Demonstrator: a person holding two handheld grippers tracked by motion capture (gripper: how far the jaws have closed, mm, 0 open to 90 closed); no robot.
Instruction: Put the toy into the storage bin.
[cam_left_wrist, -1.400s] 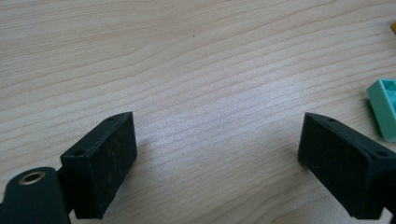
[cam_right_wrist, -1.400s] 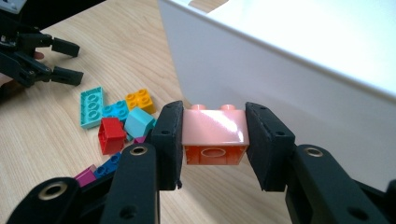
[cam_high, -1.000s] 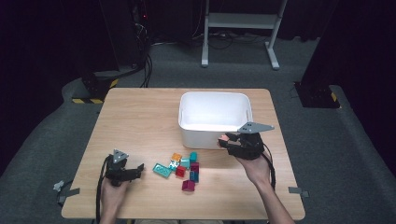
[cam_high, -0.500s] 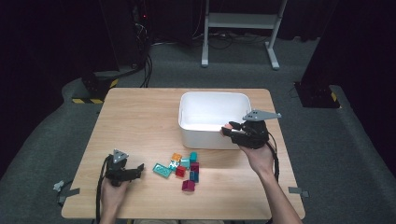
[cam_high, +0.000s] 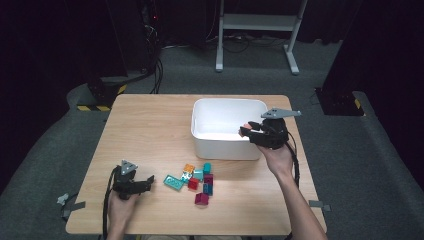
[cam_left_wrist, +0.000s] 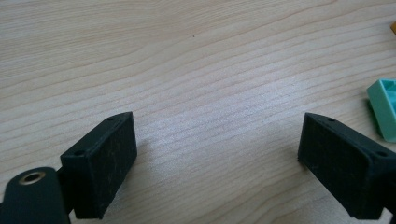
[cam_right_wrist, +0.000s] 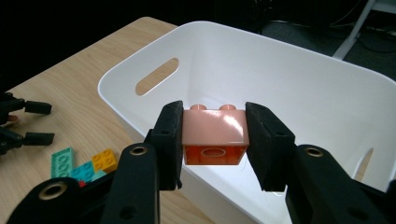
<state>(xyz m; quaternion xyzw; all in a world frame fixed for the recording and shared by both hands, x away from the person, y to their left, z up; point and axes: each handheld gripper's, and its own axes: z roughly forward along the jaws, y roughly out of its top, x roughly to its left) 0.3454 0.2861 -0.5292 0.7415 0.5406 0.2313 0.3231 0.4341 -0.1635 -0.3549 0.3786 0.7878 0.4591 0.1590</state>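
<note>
My right gripper (cam_right_wrist: 214, 135) is shut on an orange brick (cam_right_wrist: 215, 135), studs up, and hangs over the near right rim of the white bin (cam_right_wrist: 299, 74). From above, that right gripper (cam_high: 246, 129) reaches across the white bin (cam_high: 220, 145) from its right side, and the orange brick (cam_high: 244, 128) is a small spot at its tips. My left gripper (cam_high: 145, 182) lies on the table at the front left, open, jaws wide apart over bare wood in the left gripper view (cam_left_wrist: 217, 154). A teal plate (cam_left_wrist: 385, 107) lies just right of it.
A cluster of loose bricks (cam_high: 197, 177) in teal, orange, red and magenta lies in front of the bin. The wooden table (cam_high: 145, 130) stands on grey carpet. A white metal frame (cam_high: 257, 22) and black cables are behind the table.
My right gripper has risen with the orange brick and moved from beside the bin's front right corner to over its rim. The left gripper has stayed still.
</note>
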